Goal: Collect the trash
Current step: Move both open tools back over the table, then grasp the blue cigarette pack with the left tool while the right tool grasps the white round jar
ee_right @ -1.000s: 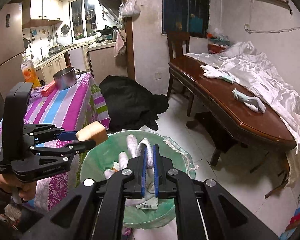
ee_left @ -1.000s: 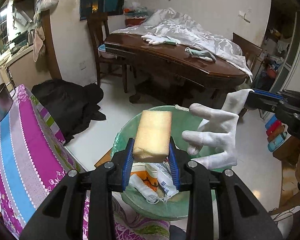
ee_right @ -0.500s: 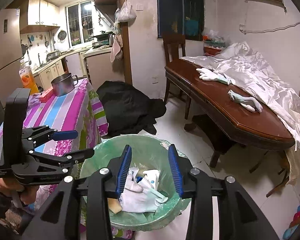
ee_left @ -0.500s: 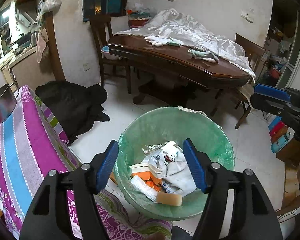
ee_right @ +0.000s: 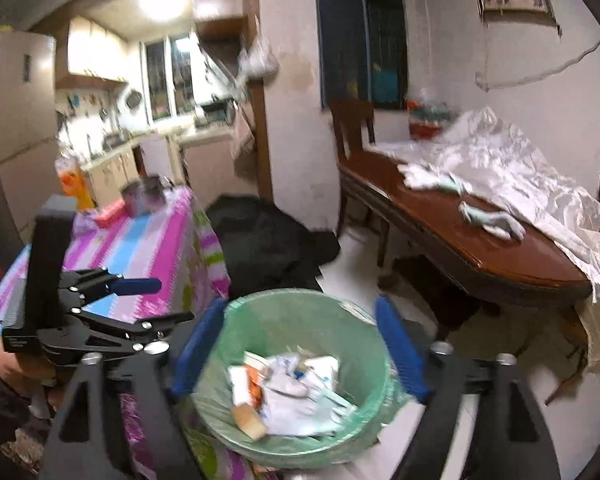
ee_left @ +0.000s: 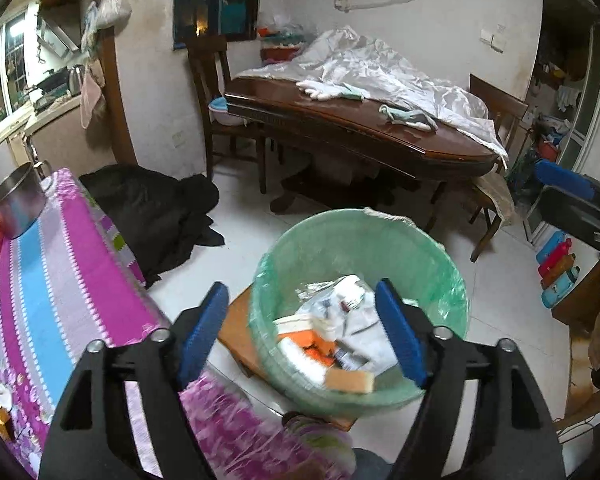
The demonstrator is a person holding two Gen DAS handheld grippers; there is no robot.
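A green-lined trash bin (ee_left: 440,264) stands on the floor below both grippers; it also shows in the right wrist view (ee_right: 292,308). In it lie a yellow sponge (ee_left: 350,381), a white glove (ee_right: 288,390) and several wrappers. My left gripper (ee_left: 300,334) is open and empty above the bin. My right gripper (ee_right: 300,350) is open and empty above it too. More white and green gloves (ee_left: 328,90) lie on the brown dining table (ee_left: 380,132).
A table with a pink and blue striped cloth (ee_left: 48,280) stands at the left, with a steel pot (ee_left: 18,204) on it. A black heap of cloth (ee_left: 156,208) lies on the floor. Chairs and a white sheet (ee_left: 384,68) surround the dining table.
Both grippers opened. The sponge fell from the left one and the white glove from the right one into the bin. Both grippers have since drawn back a little.
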